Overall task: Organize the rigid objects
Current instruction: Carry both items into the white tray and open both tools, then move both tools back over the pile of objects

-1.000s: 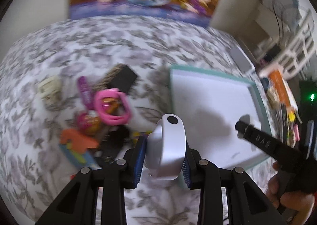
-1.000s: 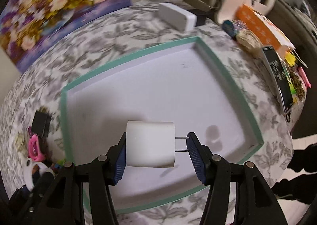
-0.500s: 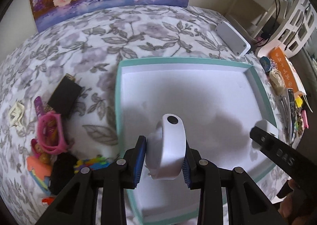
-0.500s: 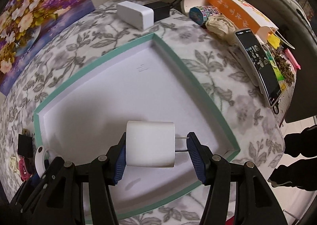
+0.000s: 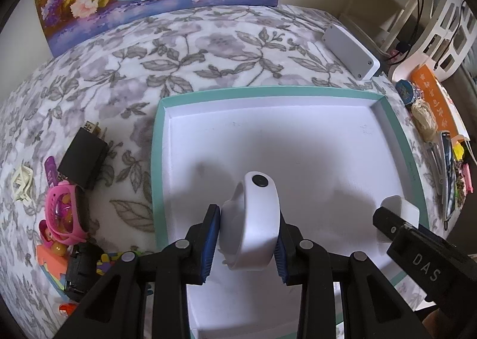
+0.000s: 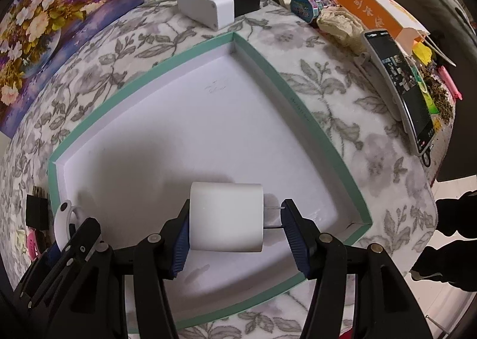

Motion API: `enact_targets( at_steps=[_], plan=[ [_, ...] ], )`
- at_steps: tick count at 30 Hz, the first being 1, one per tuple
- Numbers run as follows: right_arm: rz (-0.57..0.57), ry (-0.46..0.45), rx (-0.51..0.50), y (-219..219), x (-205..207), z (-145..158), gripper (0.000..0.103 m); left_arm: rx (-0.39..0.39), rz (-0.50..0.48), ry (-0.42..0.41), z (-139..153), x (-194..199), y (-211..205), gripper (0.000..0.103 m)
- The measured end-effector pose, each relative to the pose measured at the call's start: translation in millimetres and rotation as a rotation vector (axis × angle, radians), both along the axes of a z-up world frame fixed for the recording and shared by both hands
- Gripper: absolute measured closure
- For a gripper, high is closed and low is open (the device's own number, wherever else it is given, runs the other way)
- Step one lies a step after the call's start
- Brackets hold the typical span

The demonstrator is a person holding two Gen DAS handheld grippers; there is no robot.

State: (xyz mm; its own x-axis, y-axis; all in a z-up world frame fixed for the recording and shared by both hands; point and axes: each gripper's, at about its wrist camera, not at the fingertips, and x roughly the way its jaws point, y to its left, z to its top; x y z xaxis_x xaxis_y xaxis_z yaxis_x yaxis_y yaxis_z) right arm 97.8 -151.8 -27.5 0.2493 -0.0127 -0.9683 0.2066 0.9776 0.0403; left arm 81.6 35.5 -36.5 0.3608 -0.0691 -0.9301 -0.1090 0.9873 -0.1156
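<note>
Holding a white wristband [image 5: 253, 219], the left gripper [image 5: 246, 245] hangs over the tray [image 5: 268, 91] beside the right gripper [image 6: 235, 230], which squeezes a white plug [image 6: 226, 216] lying sideways above the tray floor.

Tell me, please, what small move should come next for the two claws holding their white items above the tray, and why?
Probably lower both and open. The left claw grips the white wristband, the right claw the white plug adapter, and both hang over the bare white floor of the teal-rimmed tray, so nothing blocks a drop.
</note>
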Motion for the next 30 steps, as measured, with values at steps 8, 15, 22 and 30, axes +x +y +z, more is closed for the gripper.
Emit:
enact_targets(
  at_steps=[8,15,22,30],
  plan=[
    [0.027,0.032,0.008,5.3,-0.4,-7.4,0.044,-0.006,0.021,-0.023,10.1,-8.5,10.8,0.055],
    [0.064,-0.026,-0.024,14.4,-5.1,5.5,0.037,-0.032,0.094,-0.055,21.8,-27.5,40.3,0.028],
    [0.136,-0.076,-0.041,34.9,-14.7,12.5,0.018,-0.04,0.212,-0.115,33.7,-56.5,86.6,0.0],
    [0.213,-0.144,-0.019,65.6,-34.7,28.1,0.014,-0.04,0.361,-0.173,50.4,-93.6,143.2,0.0]
  ],
)
